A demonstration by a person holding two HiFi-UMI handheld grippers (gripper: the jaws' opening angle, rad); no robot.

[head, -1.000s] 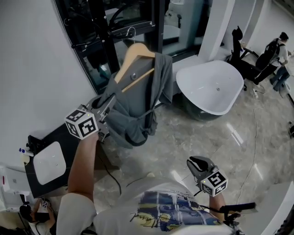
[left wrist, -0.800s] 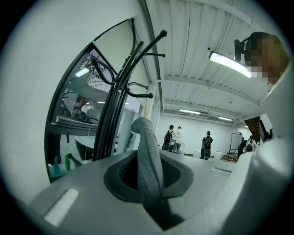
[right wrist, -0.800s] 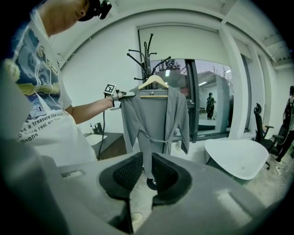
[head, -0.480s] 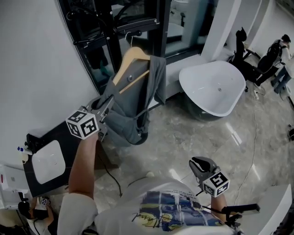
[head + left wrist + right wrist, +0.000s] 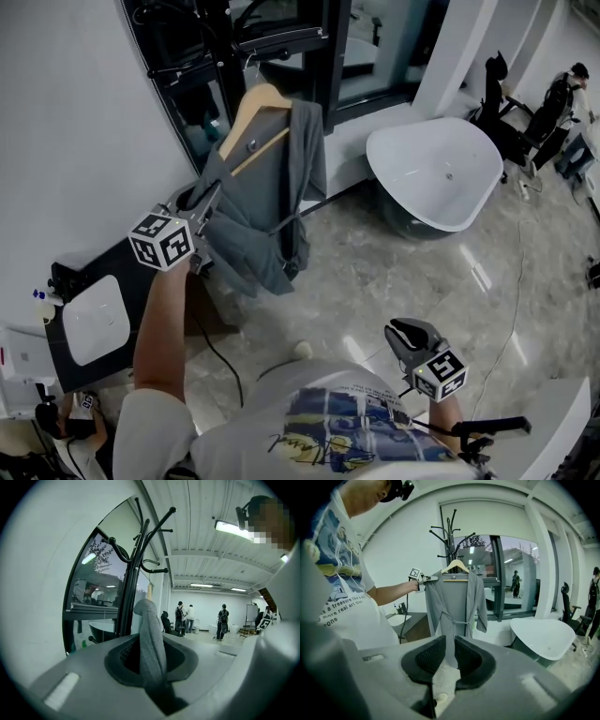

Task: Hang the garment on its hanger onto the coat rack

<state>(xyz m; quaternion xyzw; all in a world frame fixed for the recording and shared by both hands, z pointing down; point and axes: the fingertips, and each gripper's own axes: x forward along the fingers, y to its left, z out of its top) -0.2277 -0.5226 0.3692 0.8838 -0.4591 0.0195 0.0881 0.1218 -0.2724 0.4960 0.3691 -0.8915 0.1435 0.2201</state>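
Head view: the left gripper is clamped on the grey garment, which hangs from the wooden hanger at 1 o'clock from the jaws.

Left gripper view: the jaws have just been eased wider, with a fabric fold pinched between them. The coat rack rises at 11 o'clock.

Right gripper view: the right gripper is narrowly parted, empty and well apart from the garment. The left hand is judged nearer.

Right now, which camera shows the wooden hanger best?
The right gripper view: it faces the wooden hanger front-on, both arms and crossbar visible. The head view sees it steeply from above, half under the garment. The left gripper view shows mainly that garment's fabric.
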